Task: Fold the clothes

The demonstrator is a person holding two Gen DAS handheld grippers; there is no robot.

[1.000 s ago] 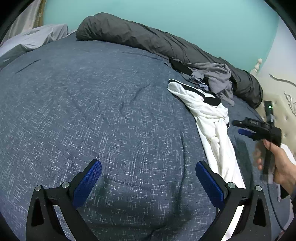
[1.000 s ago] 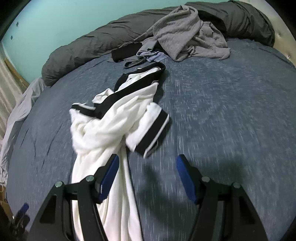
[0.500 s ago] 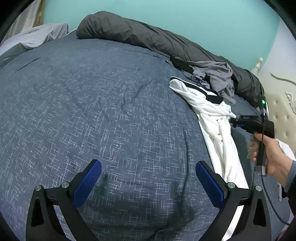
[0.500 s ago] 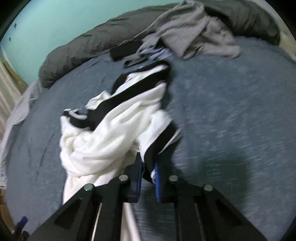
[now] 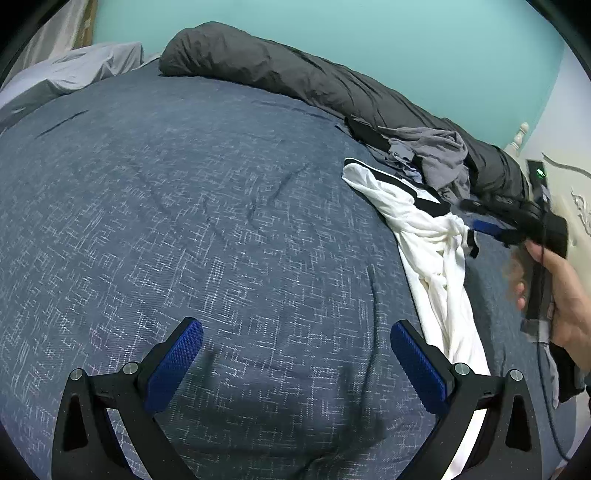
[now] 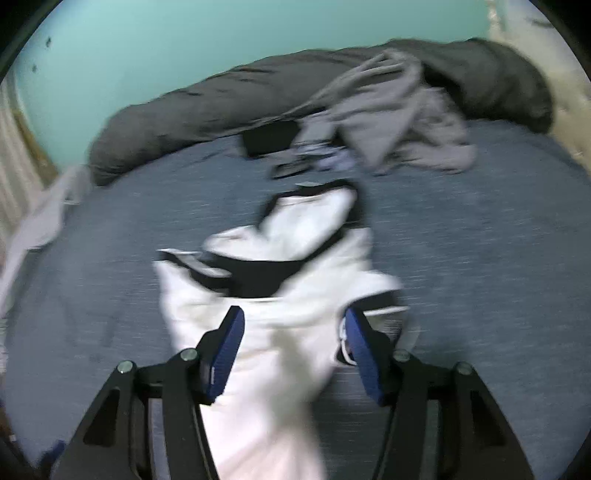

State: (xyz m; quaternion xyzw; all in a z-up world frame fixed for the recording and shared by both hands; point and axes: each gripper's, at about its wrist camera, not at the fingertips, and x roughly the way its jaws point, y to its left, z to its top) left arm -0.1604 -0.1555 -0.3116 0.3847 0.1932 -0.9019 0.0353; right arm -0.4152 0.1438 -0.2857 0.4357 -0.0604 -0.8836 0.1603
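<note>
Sprawling across a dark blue woven bedspread (image 5: 207,229), a crumpled white shirt with black trim (image 5: 432,236) lies toward the right side of the bed, its body trailing toward the near edge. In the left wrist view, the left gripper (image 5: 295,354) hovers over bare bedspread with its blue-padded fingers (image 5: 173,365) spread wide and nothing between them, the shirt just beside its right finger. Farther right, a person's hand (image 5: 565,295) grips the handle of the right gripper (image 5: 484,227), whose tips sit at a bunched fold and black cuff of the shirt.

The right wrist view, blurred by motion, shows the right gripper (image 6: 291,332) with its blue pads (image 6: 225,354) apart, straddling the white cloth without clamping it; the shirt (image 6: 280,295) passes between them and a black-edged cuff lies against the right pad.

At the far side of the bed, a long dark grey rolled duvet (image 5: 295,74) runs along the turquoise wall (image 5: 332,29). A loose grey garment (image 5: 439,155) is heaped against it, just beyond the white shirt, with a small dark piece of clothing (image 6: 271,142) beside it. A pale grey sheet (image 5: 74,70) hangs at the far left corner.
</note>
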